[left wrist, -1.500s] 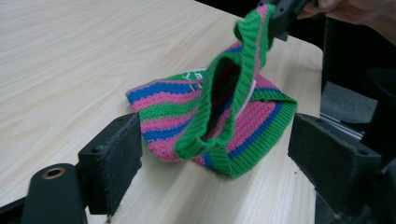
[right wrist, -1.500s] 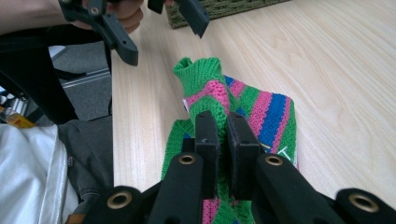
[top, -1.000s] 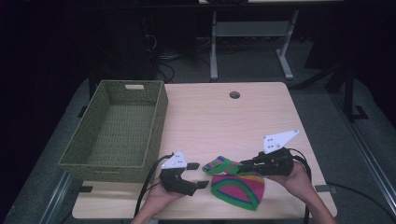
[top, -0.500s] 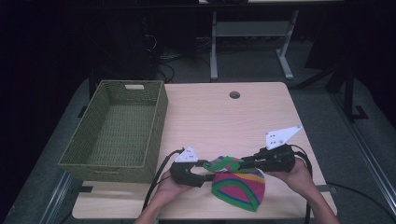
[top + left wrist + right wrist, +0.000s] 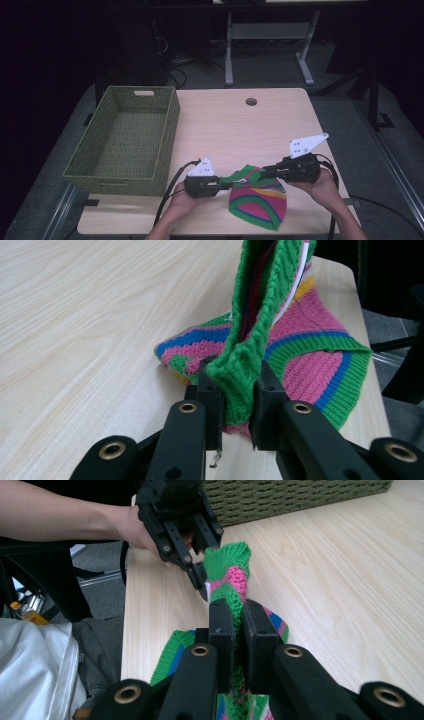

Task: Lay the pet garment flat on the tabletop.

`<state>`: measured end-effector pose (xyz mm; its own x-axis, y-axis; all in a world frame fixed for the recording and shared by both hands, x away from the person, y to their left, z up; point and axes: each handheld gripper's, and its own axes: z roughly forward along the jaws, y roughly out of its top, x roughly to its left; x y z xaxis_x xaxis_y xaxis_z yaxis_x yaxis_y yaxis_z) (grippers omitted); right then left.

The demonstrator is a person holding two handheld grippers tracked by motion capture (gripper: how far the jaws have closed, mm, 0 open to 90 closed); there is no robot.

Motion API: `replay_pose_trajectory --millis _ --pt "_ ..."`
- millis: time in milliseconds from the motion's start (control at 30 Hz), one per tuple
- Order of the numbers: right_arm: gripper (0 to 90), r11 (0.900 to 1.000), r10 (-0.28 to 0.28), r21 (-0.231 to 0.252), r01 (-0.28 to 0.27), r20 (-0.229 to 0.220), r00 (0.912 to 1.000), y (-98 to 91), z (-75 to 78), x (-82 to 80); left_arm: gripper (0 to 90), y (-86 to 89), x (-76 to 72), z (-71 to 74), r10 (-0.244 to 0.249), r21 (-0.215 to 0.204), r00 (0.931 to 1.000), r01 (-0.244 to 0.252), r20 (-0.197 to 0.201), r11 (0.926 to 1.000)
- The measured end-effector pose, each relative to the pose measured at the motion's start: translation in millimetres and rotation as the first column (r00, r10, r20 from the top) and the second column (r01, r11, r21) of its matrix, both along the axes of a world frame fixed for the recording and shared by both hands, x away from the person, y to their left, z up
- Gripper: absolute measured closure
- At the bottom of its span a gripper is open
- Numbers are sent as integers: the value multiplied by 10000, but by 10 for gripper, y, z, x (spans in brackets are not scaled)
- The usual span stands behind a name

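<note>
The striped multicolour knitted wool hat (image 5: 310, 355) looks soft, ribbed and matt. The pale wood-grain surface (image 5: 235, 130) looks smooth with a faint sheen. The green woven basket (image 5: 125, 137) looks coarse.

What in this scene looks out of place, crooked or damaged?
Nothing looks damaged. The striped knit hat is pulled up along its green rim between the left tool and the right tool, both shut on it; the left jaws have just closed. The green basket stands straight.
</note>
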<state>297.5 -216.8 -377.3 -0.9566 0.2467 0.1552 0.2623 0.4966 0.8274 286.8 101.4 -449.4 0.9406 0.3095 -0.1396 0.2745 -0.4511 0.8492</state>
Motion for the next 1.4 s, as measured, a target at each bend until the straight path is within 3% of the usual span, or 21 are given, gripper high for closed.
replay_pose_trajectory --millis 567,833,1400 --pt "843 9996 -157 -227 156 -53 9999 -12 1 34 792 141 -39 290 -59 -4 9993 59 373 10000" --pt "846 9993 -205 -302 205 25 9998 40 34 68 792 214 10 415 115 -45 9988 -113 484 9999" --pt "847 9978 -493 -442 495 57 9988 113 98 203 787 248 202 577 403 377 9981 -420 458 9984"
